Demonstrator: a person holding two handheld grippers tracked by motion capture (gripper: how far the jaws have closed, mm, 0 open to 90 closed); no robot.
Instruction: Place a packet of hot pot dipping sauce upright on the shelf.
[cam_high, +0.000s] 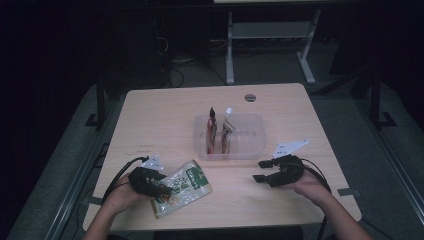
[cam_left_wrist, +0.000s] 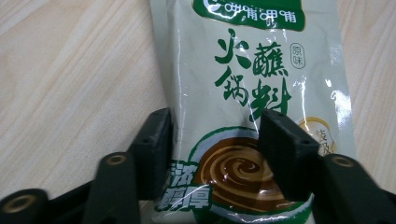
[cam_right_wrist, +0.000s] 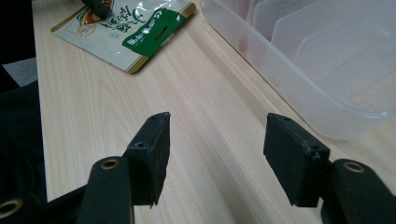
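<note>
A flat pale-green sauce packet (cam_high: 182, 187) with green lettering and a brown swirl picture lies on the wooden table near its front left edge. My left gripper (cam_high: 165, 190) rests over the packet's near end. In the left gripper view its jaws (cam_left_wrist: 217, 140) stand apart above the sauce packet (cam_left_wrist: 252, 70): one is at the packet's left edge and the other is over its printed face, and neither pad visibly presses on it. My right gripper (cam_high: 259, 171) hovers open over bare wood at the front right, with nothing between its jaws (cam_right_wrist: 217, 140).
A clear plastic tray (cam_high: 252, 150) with dividers sits mid-table, holding a dark red packet (cam_high: 212, 131) and a second packet (cam_high: 228, 131), both upright in its left slots. The tray's wall (cam_right_wrist: 299, 70) lies just beyond my right gripper. A round grommet (cam_high: 250, 97) marks the table's far edge.
</note>
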